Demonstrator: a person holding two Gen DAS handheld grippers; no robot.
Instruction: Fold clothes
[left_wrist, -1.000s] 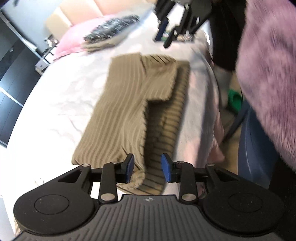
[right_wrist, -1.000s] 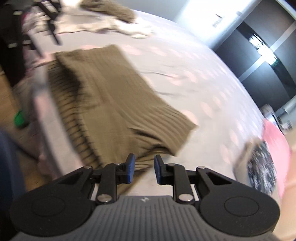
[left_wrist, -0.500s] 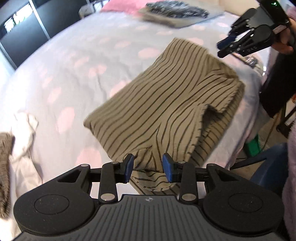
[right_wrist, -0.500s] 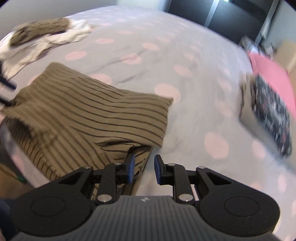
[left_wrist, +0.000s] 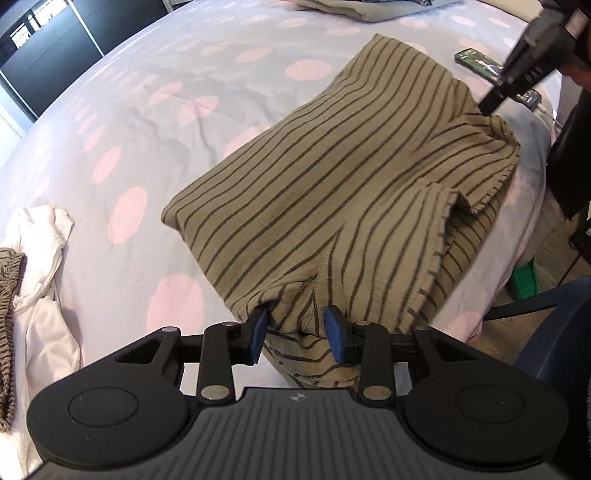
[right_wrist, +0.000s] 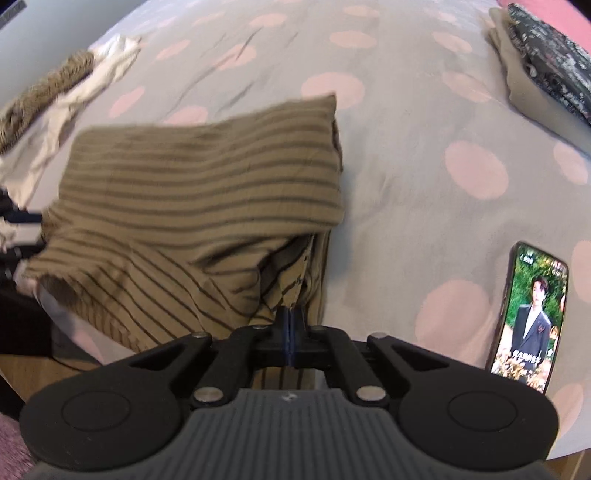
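R fingers (right_wrist: 290, 325) pinch striped shirt (right_wrist: 199, 206), hem hidden

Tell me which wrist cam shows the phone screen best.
Right wrist: the phone lies close on the bedsheet, screen lit and readable. Left wrist catches it small at the far edge, partly behind the right gripper.

A home bedroom is indicated: a bed (left_wrist: 155, 122) with dotted sheet, loose laundry (left_wrist: 40, 254), and a phone (right_wrist: 530, 317).

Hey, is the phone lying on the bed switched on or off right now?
On. The phone lies face up on the dotted bedsheet, and its screen glows with a picture of a man in a dark suit.
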